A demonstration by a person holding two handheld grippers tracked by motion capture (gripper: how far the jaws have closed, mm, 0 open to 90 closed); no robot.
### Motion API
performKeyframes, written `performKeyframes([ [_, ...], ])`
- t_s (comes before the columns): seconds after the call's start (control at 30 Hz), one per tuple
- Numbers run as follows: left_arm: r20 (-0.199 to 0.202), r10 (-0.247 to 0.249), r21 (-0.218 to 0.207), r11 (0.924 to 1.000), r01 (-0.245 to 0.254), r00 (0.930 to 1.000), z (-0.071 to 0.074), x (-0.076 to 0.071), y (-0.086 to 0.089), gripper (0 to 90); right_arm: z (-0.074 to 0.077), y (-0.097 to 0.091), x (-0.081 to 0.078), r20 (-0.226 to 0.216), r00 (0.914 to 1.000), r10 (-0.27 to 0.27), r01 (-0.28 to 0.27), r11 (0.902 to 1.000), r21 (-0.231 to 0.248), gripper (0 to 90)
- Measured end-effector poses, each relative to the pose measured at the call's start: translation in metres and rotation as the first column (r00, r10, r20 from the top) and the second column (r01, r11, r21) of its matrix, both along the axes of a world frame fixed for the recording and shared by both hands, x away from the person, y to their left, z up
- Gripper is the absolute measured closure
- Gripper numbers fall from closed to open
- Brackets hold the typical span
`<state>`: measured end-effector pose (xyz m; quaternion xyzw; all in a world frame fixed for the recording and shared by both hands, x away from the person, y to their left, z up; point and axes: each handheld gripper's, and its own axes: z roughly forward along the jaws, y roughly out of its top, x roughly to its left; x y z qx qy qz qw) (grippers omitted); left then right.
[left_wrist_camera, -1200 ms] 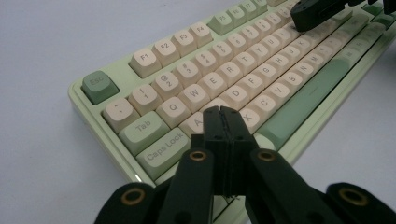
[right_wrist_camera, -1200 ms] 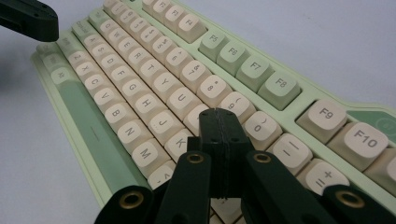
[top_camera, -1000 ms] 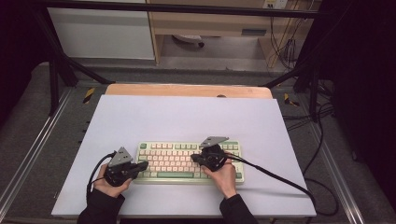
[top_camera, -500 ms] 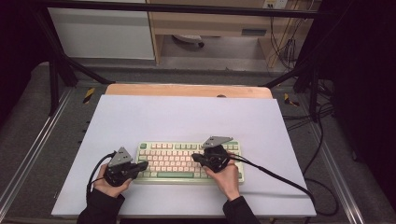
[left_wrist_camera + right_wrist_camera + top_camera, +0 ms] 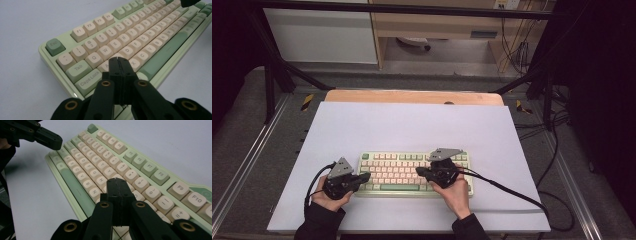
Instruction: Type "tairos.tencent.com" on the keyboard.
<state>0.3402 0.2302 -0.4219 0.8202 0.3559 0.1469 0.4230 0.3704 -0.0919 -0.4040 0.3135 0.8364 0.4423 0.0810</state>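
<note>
A pale green keyboard (image 5: 402,170) with cream and green keys lies near the front of the white table (image 5: 412,125). My left gripper (image 5: 364,176) hovers over the keyboard's left end, shut with nothing in it; in the left gripper view its tip (image 5: 119,59) sits over the A key area of the keyboard (image 5: 140,32). My right gripper (image 5: 419,171) is shut over the right-middle keys; in the right gripper view its tip (image 5: 117,180) hangs above the keyboard (image 5: 100,160) near the I and K keys. The left gripper (image 5: 53,141) shows at the top left there.
A black cable (image 5: 512,192) trails from the right gripper across the table to the right edge. A wooden board (image 5: 412,96) lines the table's far edge. Metal frame rails (image 5: 257,145) flank both sides. Open table surface lies beyond the keyboard.
Both grippers stay over the keyboard with only slight shifts; the right one has edged a little.
</note>
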Motion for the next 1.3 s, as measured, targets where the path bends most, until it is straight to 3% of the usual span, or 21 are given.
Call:
performKeyframes([
  [0.53, 0.001, 0.001, 0.001, 1.0, -0.001, 1.0, 0.0, 0.0, 0.0, 89.5, -0.011, 0.023, -0.005, -0.029, 0.9986, 0.044, -0.044, 0.999, 0.0, 90.0],
  [1.3, 0.002, 0.0, 0.0, 1.0, 0.0, 1.0, 0.0, 0.0, 0.0, 89.5, -0.028, 0.027, -0.003, -0.051, 0.998, 0.038, -0.041, 0.9968, -0.069, 90.0],
])
